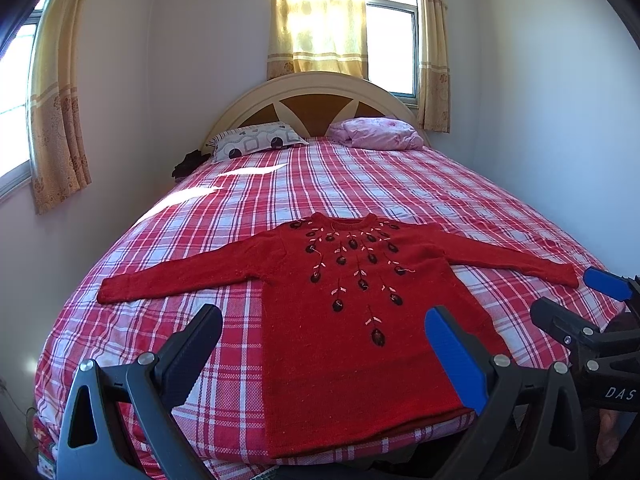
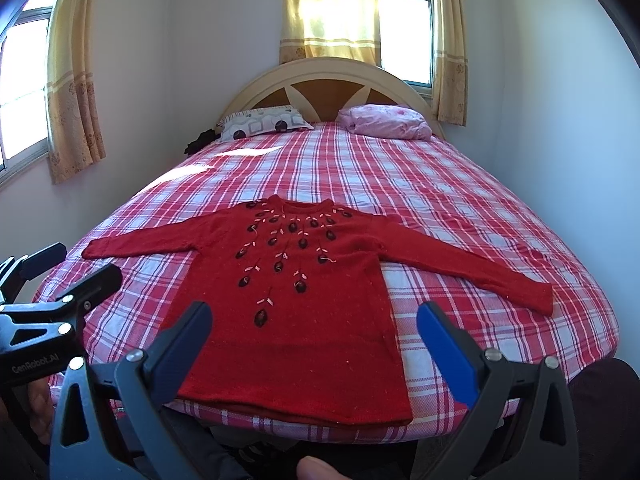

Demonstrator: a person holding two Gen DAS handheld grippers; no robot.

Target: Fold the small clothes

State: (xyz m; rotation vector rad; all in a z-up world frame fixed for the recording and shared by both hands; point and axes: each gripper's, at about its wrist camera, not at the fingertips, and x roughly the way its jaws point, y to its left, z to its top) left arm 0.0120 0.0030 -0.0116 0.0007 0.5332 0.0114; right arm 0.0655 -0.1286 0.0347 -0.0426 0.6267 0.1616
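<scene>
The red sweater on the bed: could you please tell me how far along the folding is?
Done: the red sweater lies flat, front up, on the checked bedspread, both sleeves spread out. In hand: nothing; the left tongs and right tongs are open above its hem, gripping nothing. Left: every fold, sleeves and body alike.

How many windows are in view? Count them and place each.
2. One window on the left wall beside the bed, one window behind the headboard, half curtained. Others may lie outside the frame.

Red knit sweater [image 1: 352, 344], dark embroidered flowers; flat, front up, sleeves outspread; hem nearest.
</scene>
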